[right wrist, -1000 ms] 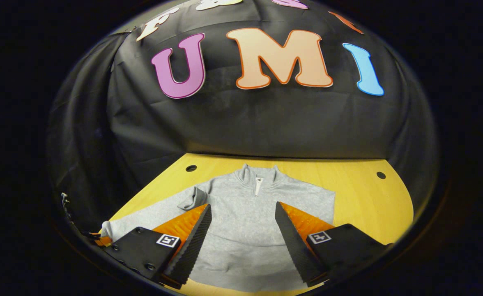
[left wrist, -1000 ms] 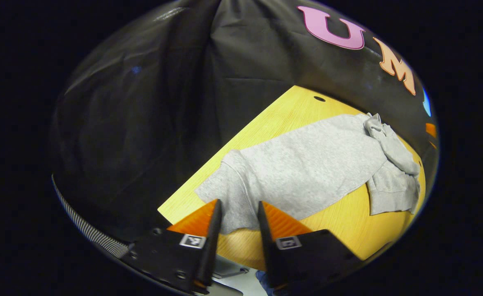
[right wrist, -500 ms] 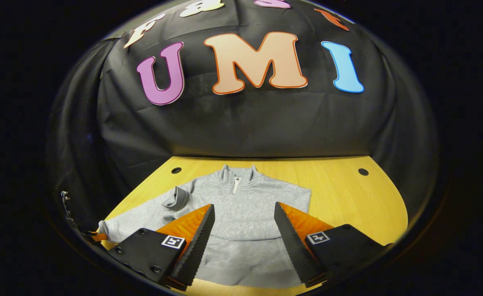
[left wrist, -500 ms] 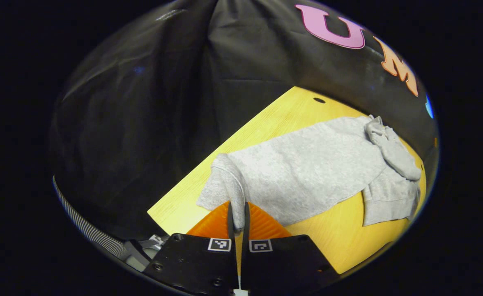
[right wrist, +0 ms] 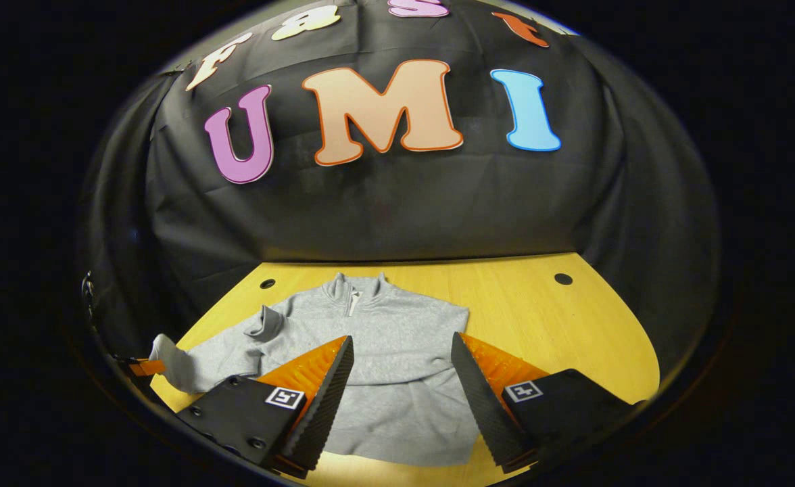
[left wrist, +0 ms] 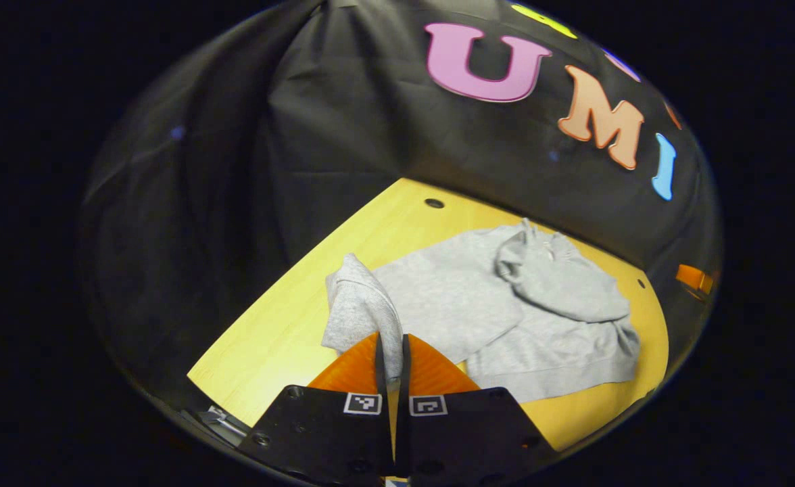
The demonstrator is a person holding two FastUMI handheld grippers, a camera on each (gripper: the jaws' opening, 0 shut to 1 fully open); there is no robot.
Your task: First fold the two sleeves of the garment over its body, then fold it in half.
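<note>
In the left gripper view, the left gripper (left wrist: 391,352) has its jaws pressed together on the cuff end of a grey sleeve (left wrist: 360,308), pinching the cloth so that it stands up off the yellow wooden desk (left wrist: 282,331). The grey garment (left wrist: 506,318) lies on the desk beyond, its body spread flat; the other sleeve (left wrist: 560,287) is already folded across the chest and lies in a soft ridge. The collar is hard to make out under that fold. A small orange bit at the far right edge is cut off by the picture's rim, and I cannot tell what it is.

In the right gripper view, the right gripper (right wrist: 401,399) hangs over the lower part of the garment (right wrist: 384,338) with its jaws spread wide, holding nothing. The garment lies face up on the desk (right wrist: 560,331), its zipped collar (right wrist: 353,291) toward the booth wall. The lifted sleeve (right wrist: 181,358) runs to the left, where the left gripper (right wrist: 142,367) grips its end, mostly cut off. The hem is partly hidden behind the fingers (right wrist: 320,399).
</note>
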